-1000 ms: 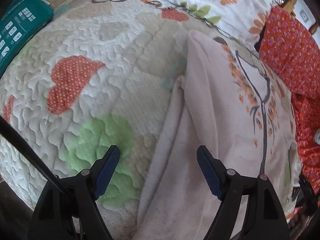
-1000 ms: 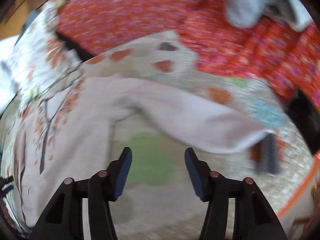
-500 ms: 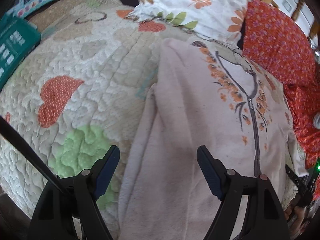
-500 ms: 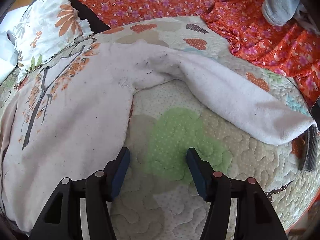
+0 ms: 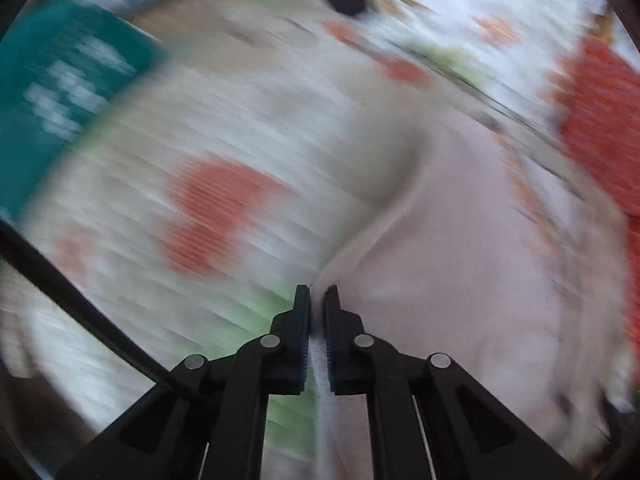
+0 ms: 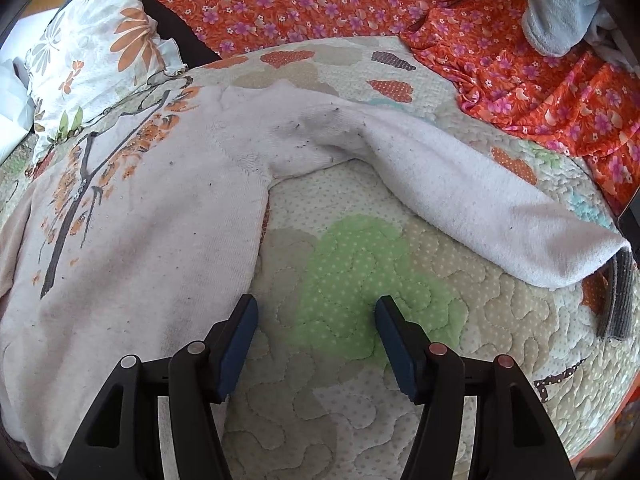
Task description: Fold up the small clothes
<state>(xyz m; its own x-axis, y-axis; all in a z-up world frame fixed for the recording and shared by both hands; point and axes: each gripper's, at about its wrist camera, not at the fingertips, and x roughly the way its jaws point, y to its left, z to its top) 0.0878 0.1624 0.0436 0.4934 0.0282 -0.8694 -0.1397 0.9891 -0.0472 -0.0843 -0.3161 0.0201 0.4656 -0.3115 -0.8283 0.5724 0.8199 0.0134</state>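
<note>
A pale pink sweater [image 6: 132,216] with an orange and grey tree print lies flat on the quilted bed cover [image 6: 360,392]. Its right sleeve [image 6: 472,192] stretches to the right, with a grey cuff [image 6: 620,296] at the end. My right gripper [image 6: 316,312] is open and empty, above the green quilt patch beside the sweater's side edge. In the blurred left wrist view my left gripper [image 5: 317,300] is shut on the sweater's left edge [image 5: 320,360]; the sweater body [image 5: 460,260] spreads to the right.
A floral pillow [image 6: 92,52] lies at the far left. An orange flowered cloth [image 6: 500,52] covers the back and right, with a grey-blue garment [image 6: 556,4] on it. A teal box [image 5: 60,92] lies left of the quilt.
My left gripper has closed on the sweater's left edge and is moving fast, blurring its view. My right gripper has barely moved and stays open.
</note>
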